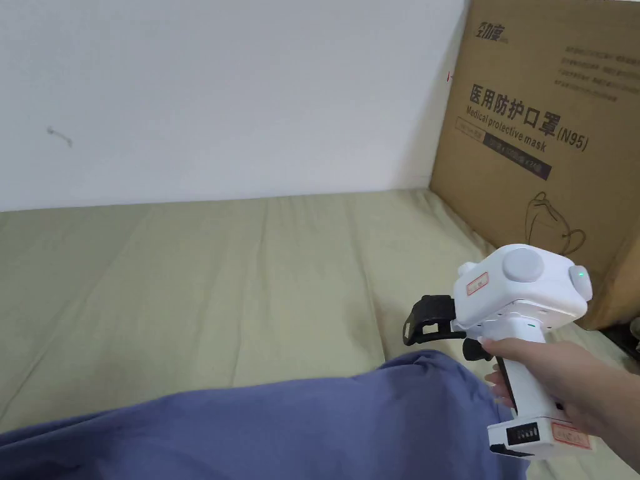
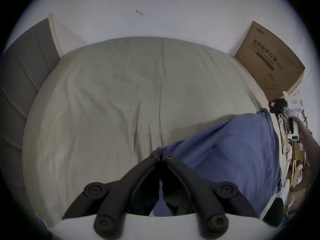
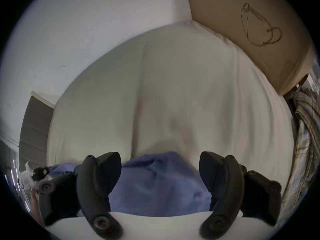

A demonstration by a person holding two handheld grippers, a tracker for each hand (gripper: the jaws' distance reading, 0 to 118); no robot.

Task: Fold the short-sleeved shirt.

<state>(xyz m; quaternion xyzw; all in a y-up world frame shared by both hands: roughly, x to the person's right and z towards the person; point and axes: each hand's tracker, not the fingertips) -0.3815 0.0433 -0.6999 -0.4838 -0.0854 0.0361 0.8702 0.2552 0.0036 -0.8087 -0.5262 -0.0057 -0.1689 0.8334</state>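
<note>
Soft, limp blue cotton short-sleeved shirt [image 1: 281,419] lies on the near part of the beige sheeted bed [image 1: 219,281]; likely light and drapey. Left gripper [image 2: 161,154] pinches its edge, jaws closed on cloth; right gripper [image 3: 160,167] hovers over it, jaws wide. Best held at hem or shoulder corners.

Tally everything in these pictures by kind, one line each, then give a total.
Grippers: 2, the left gripper shut on the blue shirt, the right gripper open
Blue shirt: 1
Cardboard box: 1
Bed sheet: 1
Striped cloth: 1
Total: 6
</note>
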